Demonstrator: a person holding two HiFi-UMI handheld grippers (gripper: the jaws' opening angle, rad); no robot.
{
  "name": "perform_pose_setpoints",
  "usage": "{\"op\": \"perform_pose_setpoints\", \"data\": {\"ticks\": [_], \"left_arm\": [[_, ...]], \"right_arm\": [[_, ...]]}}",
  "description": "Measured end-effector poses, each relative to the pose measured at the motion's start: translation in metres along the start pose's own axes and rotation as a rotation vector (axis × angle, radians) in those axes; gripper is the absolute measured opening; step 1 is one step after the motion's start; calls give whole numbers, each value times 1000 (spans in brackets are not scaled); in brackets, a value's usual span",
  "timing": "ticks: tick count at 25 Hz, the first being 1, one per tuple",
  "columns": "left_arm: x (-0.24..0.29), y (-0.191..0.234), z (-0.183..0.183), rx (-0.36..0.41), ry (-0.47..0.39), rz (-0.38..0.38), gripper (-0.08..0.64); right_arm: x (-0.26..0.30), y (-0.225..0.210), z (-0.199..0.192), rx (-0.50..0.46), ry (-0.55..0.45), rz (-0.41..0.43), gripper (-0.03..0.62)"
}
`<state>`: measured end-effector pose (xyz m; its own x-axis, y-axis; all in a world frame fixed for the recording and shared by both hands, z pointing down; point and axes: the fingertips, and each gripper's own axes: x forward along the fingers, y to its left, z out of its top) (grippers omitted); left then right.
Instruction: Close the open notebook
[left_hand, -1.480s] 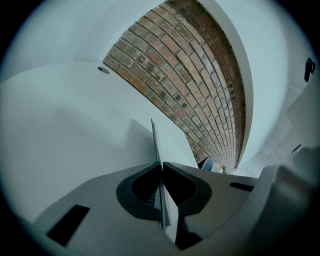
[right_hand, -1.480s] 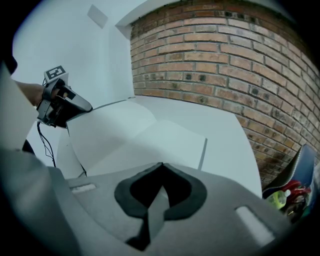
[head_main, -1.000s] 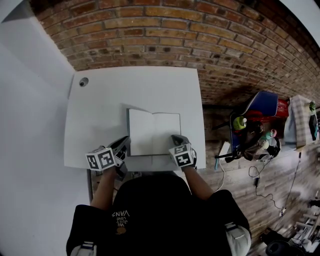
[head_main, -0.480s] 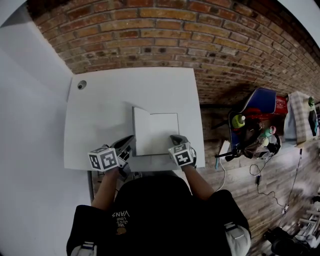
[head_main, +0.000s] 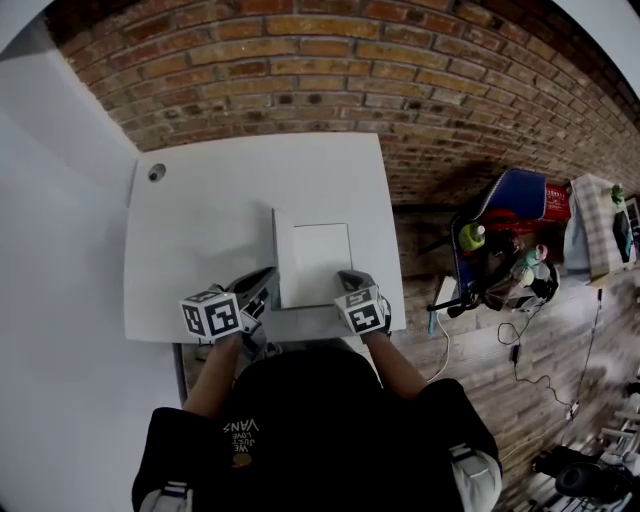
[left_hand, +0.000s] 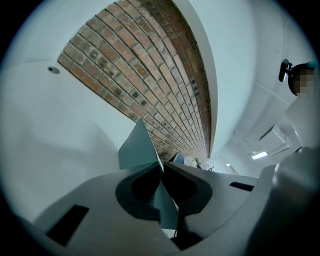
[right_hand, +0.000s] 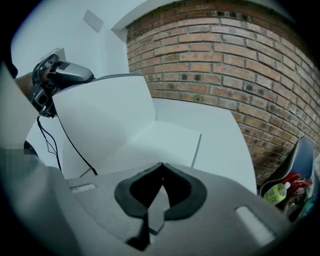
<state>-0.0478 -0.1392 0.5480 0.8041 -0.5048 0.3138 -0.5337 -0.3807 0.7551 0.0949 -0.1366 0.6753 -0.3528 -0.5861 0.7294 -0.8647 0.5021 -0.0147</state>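
The notebook (head_main: 312, 262) lay on the white surface (head_main: 210, 220), at the centre of the head view. Its left cover (right_hand: 102, 120) stood up steeply and hid the page beneath it. The left tool (head_main: 266, 283), left of the notebook and pointing almost level, was clenched on that cover's lower edge. The right tool (head_main: 349, 277), tilted downward, was clenched on the notebook's lower right corner and largely covered it.

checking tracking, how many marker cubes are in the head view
2. One marker cube sits on the left claw, at the table's near edge left of the notebook; the other on the right claw, at the notebook's near right corner. None looks hidden.
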Motion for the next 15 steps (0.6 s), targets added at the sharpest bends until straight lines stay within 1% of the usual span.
{"op": "perform_pose_setpoints", "data": {"ticks": [5, 15], "left_arm": [[9, -10, -2, 9, 14, -35, 35], [26, -24, -6, 26, 42, -79, 37]], "right_arm": [[-8, -4, -2, 18, -10, -12, -2], [-19, -16, -12, 49, -13, -48, -2]]}}
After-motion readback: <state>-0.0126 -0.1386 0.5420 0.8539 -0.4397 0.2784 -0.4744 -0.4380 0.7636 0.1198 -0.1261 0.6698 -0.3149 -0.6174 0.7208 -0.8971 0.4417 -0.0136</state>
